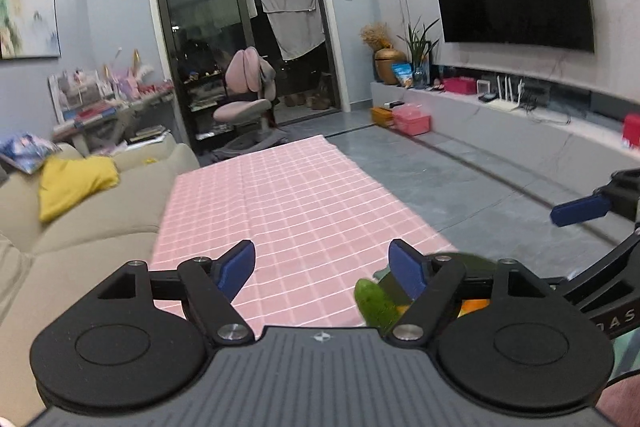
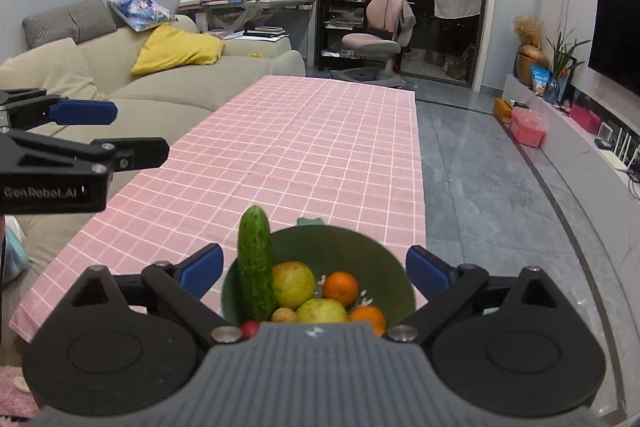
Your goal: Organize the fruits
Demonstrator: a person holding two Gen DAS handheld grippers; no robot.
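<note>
A green bowl [image 2: 352,247] stands on the near end of the pink checked tablecloth [image 2: 304,147]. In it a cucumber [image 2: 256,263] leans upright against the left wall, beside two yellow-green fruits [image 2: 294,283], two oranges [image 2: 341,287], a small yellowish fruit and a red one at the near edge. My right gripper [image 2: 316,269] hangs above the bowl, open, its blue pads apart on either side with nothing touching them. My left gripper [image 1: 322,269] is open over bare cloth, left of the bowl; the cucumber's tip [image 1: 374,301] shows by its right finger. Each gripper appears at the edge of the other's view.
A beige sofa [image 2: 160,95] with a yellow cushion runs along the table's left side. Grey tiled floor [image 2: 500,195] lies to the right, then a low TV bench with pink boxes. A pink desk chair stands beyond the table's far end.
</note>
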